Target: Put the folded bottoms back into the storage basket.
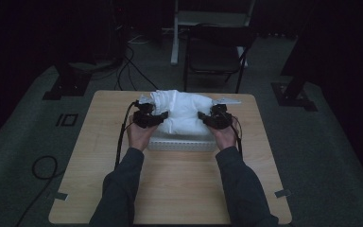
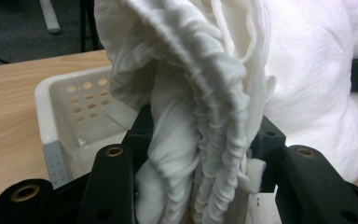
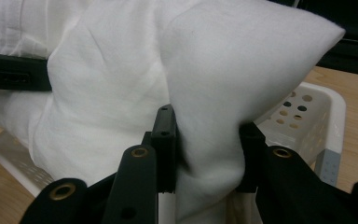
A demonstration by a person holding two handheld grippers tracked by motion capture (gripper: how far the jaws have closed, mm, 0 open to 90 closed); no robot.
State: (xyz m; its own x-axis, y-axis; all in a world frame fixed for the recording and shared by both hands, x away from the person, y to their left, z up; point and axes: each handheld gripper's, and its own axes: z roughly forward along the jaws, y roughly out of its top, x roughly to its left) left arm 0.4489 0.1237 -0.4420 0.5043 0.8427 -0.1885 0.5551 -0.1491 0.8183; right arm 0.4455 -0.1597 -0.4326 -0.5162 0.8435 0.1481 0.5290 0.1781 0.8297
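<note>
High view: a white cloth bundle (image 1: pixel 182 113) is seen heaped in and above a white perforated basket (image 1: pixel 182 144), which stands on the far half of a wooden table (image 1: pixel 170 189). The bundle is gripped at both ends — left gripper (image 1: pixel 157 118) at its left end, right gripper (image 1: pixel 207 118) at its right end — with both hands held level just above the basket rim.

Left gripper view: the jaws are clamped on a gathered, ruched fold of the cloth (image 2: pixel 205 116); fabric is pinched between the pads. The basket's inner wall (image 2: pixel 81 100) with its round holes is seen below and to the left, the tabletop (image 2: pixel 9 107) beyond it.

Right gripper view: the jaws are closed on a smooth, puffed corner of the cloth (image 3: pixel 205 93). The basket's rim (image 3: pixel 335 112) lies behind — directly under the held corner.
</note>
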